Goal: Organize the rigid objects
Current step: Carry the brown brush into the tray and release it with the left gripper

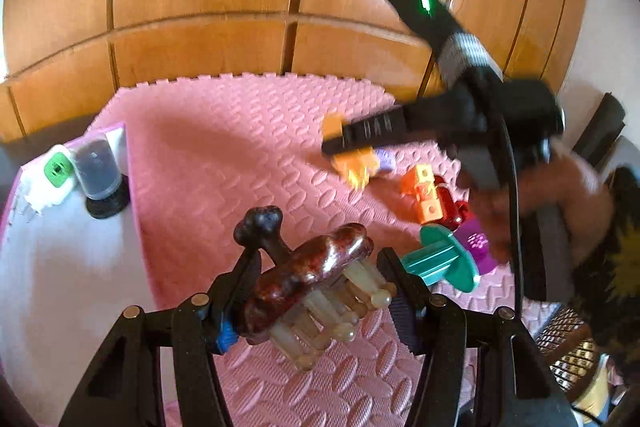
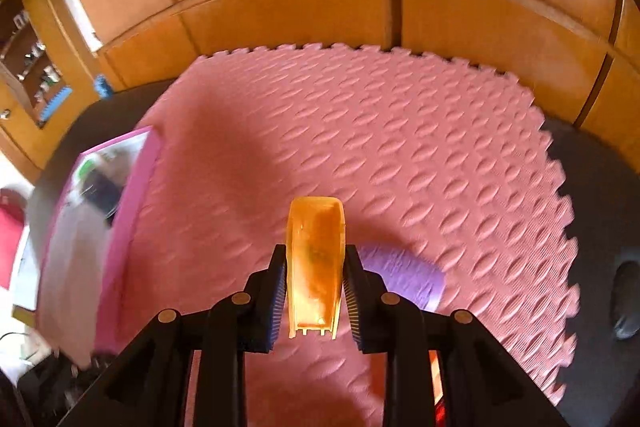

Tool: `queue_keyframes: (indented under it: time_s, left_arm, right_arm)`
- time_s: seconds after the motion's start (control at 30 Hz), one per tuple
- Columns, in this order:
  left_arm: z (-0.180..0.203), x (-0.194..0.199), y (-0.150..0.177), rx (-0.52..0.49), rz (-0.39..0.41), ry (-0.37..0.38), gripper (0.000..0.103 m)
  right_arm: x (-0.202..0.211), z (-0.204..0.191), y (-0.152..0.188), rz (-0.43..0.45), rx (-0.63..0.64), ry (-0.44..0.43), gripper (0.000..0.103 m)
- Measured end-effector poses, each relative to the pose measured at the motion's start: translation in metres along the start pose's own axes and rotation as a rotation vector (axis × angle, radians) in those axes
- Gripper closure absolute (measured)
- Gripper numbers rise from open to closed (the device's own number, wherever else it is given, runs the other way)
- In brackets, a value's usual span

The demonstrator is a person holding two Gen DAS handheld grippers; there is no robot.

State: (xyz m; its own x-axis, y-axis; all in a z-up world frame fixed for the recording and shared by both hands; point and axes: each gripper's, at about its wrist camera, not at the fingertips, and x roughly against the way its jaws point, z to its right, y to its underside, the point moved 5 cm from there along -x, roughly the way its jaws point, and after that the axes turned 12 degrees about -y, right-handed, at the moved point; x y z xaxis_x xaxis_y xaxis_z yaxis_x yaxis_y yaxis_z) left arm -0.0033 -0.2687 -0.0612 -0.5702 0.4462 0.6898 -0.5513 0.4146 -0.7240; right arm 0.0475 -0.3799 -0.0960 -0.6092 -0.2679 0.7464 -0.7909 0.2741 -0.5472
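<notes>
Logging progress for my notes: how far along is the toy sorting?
Done: a green-capped block and a dark dome sit in the pink box. In hand: left gripper holds a brown massager; right gripper an orange piece. Left: the toy pile on the mat.

Pink embossed mat (image 2: 400,155) — orange piece (image 2: 316,267), green spool (image 1: 444,259).
</notes>
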Motion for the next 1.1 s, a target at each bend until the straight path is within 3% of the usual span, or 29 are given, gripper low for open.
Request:
queue_keyframes:
  time_s: [0.17,0.27,0.37,0.57,0.83,1.1]
  left_arm:
    - [-0.012,0.022,0.000,0.024,0.017,-0.009,0.043]
    - [-0.024,0.031,0.000,0.056,0.016,-0.022,0.043]
    - [-0.045,0.042,-0.001,0.108,0.019,-0.039,0.043]
    - [-0.107,0.056,-0.007,0.262,0.023,-0.107,0.043]
    - [-0.185,0.028,0.009,0.433,-0.081,-0.203,0.043]
    - [-0.210,-0.014,-0.007,0.414,-0.139,-0.238,0.043]
  right_arm:
    - [-0.009,-0.017,0.027,-0.063,0.049,-0.030,0.077]
    - [-0.023,-0.014,0.044,-0.098,0.068,0.001,0.077]
    - [-0.020,-0.013,0.050,-0.041,0.081,-0.010,0.077]
    - [-0.021,-0.019,0.054,-0.042,0.135,0.016,0.077]
    - [-0.021,-0.020,0.054,-0.049,0.184,0.054,0.077]
    - [-0.024,-0.023,0.054,-0.047,0.191,0.065,0.077]
